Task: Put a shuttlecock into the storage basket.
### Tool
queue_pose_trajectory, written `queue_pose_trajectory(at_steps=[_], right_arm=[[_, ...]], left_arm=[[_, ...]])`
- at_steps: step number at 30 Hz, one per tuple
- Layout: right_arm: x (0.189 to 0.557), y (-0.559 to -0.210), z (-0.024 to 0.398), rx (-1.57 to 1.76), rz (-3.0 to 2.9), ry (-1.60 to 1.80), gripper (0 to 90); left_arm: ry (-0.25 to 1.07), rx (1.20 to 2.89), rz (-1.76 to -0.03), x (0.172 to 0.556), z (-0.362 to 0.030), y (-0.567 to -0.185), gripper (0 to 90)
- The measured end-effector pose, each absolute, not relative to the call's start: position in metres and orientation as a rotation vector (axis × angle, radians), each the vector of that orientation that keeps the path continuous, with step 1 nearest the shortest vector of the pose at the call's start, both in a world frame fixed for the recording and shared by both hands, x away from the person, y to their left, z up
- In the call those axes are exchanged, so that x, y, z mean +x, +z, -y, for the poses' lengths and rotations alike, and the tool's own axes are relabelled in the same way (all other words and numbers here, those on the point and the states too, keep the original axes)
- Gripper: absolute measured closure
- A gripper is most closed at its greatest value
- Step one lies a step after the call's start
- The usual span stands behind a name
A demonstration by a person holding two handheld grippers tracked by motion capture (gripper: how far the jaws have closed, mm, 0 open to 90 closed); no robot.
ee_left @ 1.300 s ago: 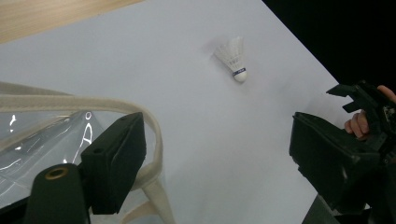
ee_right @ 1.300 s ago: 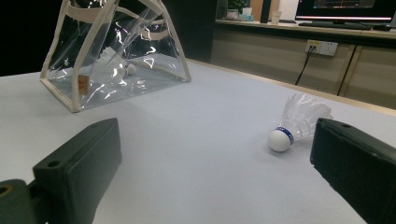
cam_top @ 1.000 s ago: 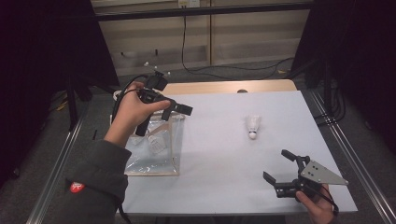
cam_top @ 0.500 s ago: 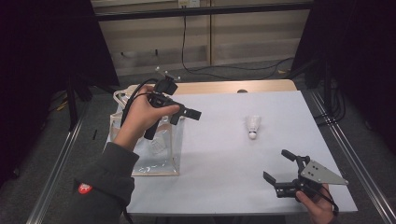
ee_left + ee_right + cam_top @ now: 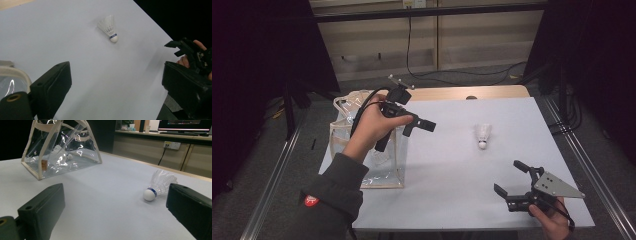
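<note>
A white shuttlecock (image 5: 482, 136) (image 5: 109, 28) (image 5: 160, 185) lies on its side on the white table (image 5: 447, 170), right of centre. A clear plastic bag with beige trim (image 5: 362, 155) (image 5: 62, 147) stands at the left edge, with another shuttlecock (image 5: 63, 155) inside it. My left gripper (image 5: 419, 129) (image 5: 117, 92) hovers by the bag's right side and points toward the loose shuttlecock. Its jaws have just been opening and hold nothing. My right gripper (image 5: 508, 177) (image 5: 115, 215) (image 5: 185, 48) rests open and empty at the near right corner, facing the shuttlecock.
A wooden strip (image 5: 462, 93) runs along the table's far edge. Metal rails (image 5: 582, 165) flank both sides. A black cable (image 5: 422, 75) hangs down the back wall to the floor. Bare table lies between the bag and the loose shuttlecock.
My left hand has moved right, off the bag and over the table. The bag's top now stands taller, with its handles up. The right gripper has stayed put.
</note>
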State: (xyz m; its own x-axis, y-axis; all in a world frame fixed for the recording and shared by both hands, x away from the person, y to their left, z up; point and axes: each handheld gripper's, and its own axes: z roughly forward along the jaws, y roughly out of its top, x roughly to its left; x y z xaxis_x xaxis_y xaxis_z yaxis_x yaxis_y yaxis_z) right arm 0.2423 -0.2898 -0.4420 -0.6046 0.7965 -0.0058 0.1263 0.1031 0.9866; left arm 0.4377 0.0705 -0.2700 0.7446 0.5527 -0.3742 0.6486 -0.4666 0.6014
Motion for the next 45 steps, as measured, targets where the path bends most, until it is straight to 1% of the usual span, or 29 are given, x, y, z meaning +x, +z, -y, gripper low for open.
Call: queue_pose_trajectory(at_steps=[13, 18, 45], right_arm=[[0.242, -0.442, 0.29, 0.9, -1.824, 1.536, 2.0], [0.243, -0.442, 0.29, 0.898, -1.824, 1.539, 2.0], [0.243, -0.442, 0.29, 0.899, -1.821, 1.542, 2.0]], left_arm=[[-0.19, 2.158, -0.919, 0.436, -0.064, -0.28, 5.8], [-0.182, 2.164, -0.921, 0.435, -0.062, -0.282, 5.2], [-0.179, 2.165, -0.878, 0.425, -0.042, -0.299, 5.3]])
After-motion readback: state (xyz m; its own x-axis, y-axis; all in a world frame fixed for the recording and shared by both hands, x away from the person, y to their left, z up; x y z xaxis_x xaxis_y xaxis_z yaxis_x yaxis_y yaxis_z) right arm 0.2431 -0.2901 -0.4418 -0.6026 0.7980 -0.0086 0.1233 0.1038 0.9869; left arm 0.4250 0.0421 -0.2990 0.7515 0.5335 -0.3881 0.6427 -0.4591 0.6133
